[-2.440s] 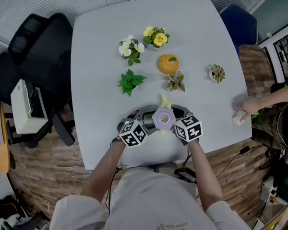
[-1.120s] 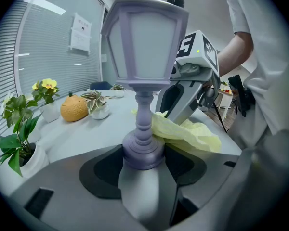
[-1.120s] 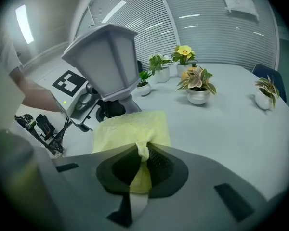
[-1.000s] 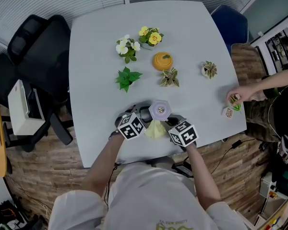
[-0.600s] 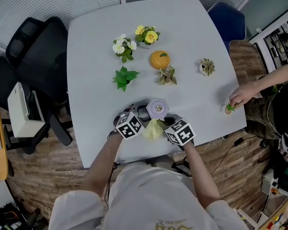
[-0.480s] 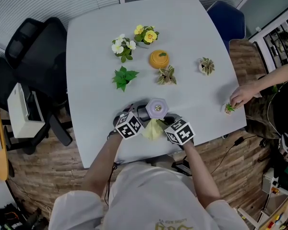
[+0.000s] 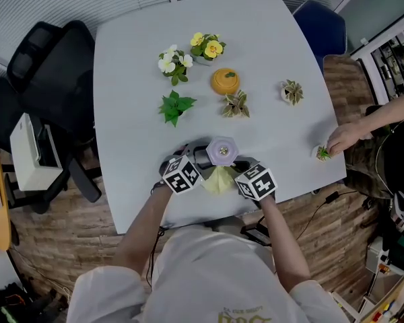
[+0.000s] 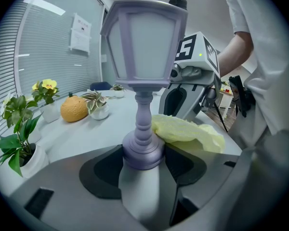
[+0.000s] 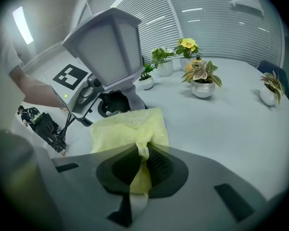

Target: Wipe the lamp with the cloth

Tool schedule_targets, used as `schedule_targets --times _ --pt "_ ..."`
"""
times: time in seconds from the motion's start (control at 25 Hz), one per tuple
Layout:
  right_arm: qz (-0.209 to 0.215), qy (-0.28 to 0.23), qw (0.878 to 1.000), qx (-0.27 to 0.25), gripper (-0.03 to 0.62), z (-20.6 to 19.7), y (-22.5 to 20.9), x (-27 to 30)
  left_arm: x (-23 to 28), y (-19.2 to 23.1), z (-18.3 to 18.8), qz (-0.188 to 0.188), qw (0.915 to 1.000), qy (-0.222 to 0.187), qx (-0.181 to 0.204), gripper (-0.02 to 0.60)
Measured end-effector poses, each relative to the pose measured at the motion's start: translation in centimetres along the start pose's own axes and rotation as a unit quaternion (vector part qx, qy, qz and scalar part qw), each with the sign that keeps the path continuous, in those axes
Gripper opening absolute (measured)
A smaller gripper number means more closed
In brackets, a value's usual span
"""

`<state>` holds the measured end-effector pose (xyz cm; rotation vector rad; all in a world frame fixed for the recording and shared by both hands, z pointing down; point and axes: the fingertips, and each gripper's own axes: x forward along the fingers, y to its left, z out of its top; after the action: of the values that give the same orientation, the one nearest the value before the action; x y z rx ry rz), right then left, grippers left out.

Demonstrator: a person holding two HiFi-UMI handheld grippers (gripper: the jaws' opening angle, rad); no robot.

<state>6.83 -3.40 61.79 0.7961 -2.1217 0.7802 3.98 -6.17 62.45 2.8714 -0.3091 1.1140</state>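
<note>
In the left gripper view, the left gripper [image 8: 142, 163] has its 2 jaws clamped snugly on the round foot of the lamp [image 8: 144, 47]. The lamp stands upright on the table [image 8: 82, 131], its foot held between the fingers. The yellow cloth [image 8: 188, 133] lies just right of the stem, against the foot.

In the right gripper view, the right gripper [image 9: 140, 166] pinches a bunched fold of the cloth between its 2 jaws (only the fabric keeps them apart). The rest of the cloth fans out on the table beyond the fingertips, toward the lamp at far left.

In the head view, the lamp stands near the table's near edge between both grippers, with the cloth on its near side. A leafy green plant [image 7: 176, 106] and an orange pot [image 7: 225, 81] sit farther back, well apart from it.
</note>
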Motion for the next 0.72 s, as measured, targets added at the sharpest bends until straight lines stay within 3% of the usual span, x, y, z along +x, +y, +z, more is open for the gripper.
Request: schedule_targets --times 0.36,0.72 --pt "-0.049 -0.027 0.998 0.025 0.037 1.2 -3.1 -0.6 0.0 -0.1 0.0 0.000 1.0000 -0.001 0.001 0.275" --pt "-0.059 -0.065 0.995 0.046 0.038 2.3 -4.1 -1.6 0.0 0.2 -0.1 0.002 1.0000 -0.001 0.001 0.275"
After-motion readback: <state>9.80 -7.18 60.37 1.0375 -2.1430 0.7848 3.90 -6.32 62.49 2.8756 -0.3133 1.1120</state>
